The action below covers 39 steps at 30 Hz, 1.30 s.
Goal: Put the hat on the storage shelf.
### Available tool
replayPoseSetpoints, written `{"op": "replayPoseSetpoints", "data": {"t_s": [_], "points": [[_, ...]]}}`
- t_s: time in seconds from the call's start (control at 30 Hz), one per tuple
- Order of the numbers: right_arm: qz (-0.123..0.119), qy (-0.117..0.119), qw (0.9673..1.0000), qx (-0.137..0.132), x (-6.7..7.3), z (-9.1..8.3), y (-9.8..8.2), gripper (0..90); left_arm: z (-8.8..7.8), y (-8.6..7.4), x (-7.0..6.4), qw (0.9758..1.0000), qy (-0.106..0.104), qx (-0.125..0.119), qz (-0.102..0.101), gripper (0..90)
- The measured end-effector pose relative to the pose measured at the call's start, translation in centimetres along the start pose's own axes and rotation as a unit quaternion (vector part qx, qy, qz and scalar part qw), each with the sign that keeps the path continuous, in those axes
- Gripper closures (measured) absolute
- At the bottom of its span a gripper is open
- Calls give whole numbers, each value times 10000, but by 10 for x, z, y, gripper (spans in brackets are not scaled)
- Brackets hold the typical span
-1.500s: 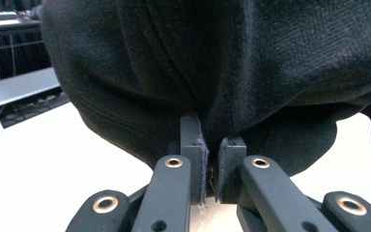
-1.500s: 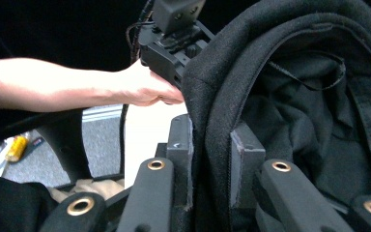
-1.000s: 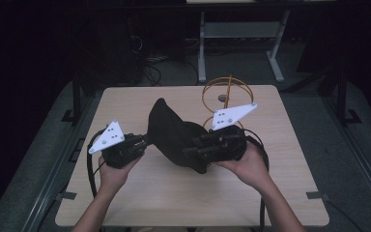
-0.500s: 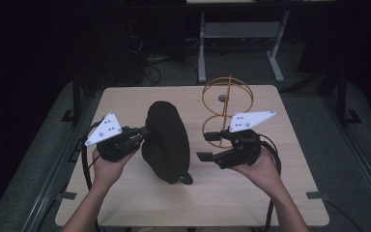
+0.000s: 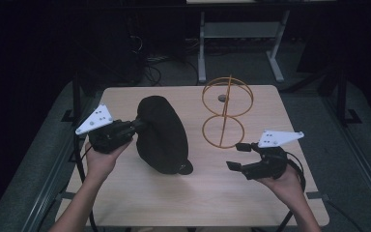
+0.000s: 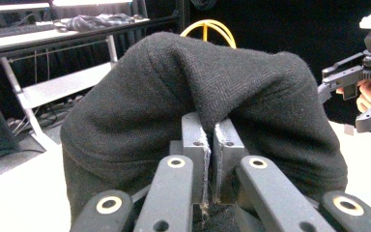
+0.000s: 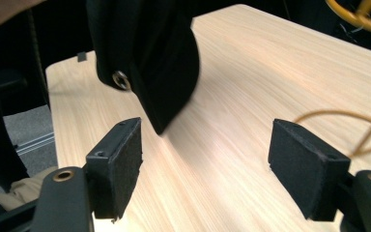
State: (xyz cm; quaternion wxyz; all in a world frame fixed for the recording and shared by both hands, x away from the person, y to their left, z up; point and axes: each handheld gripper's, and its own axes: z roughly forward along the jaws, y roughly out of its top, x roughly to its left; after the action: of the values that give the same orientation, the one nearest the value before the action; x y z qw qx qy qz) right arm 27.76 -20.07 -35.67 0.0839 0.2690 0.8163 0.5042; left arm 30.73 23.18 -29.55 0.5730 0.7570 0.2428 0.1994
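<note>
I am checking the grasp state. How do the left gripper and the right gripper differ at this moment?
The left gripper is shut on the black cap; the right gripper is open and holds nothing. The left one touches the cap, while the right one stands apart from it, near the gold wire stand. Each carries a grey three-cornered plate.

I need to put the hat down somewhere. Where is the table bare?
Bare wood lies along the near edge of the table, between the two forearms, and at the far left corner behind the black hat. The far right is crowded by the wire stand. The right gripper hangs open beside it.
</note>
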Motion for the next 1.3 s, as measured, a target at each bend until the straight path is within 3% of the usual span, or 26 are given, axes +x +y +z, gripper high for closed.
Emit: {"op": "replayPoseSetpoints", "data": {"t_s": [0.43, 0.67, 1.3], "points": [[417, -423, 9982, 1, -16, -21, -43, 269, 8, 17, 10, 9996, -123, 244, -34, 871], [544, -588, 9968, 19, -20, -31, -61, 269, 16, 32, 11, 9992, -191, 327, 83, 874], [729, -939, 9929, -68, -33, -49, -80, 269, 33, 67, 21, 9991, -307, 286, 63, 875]]}}
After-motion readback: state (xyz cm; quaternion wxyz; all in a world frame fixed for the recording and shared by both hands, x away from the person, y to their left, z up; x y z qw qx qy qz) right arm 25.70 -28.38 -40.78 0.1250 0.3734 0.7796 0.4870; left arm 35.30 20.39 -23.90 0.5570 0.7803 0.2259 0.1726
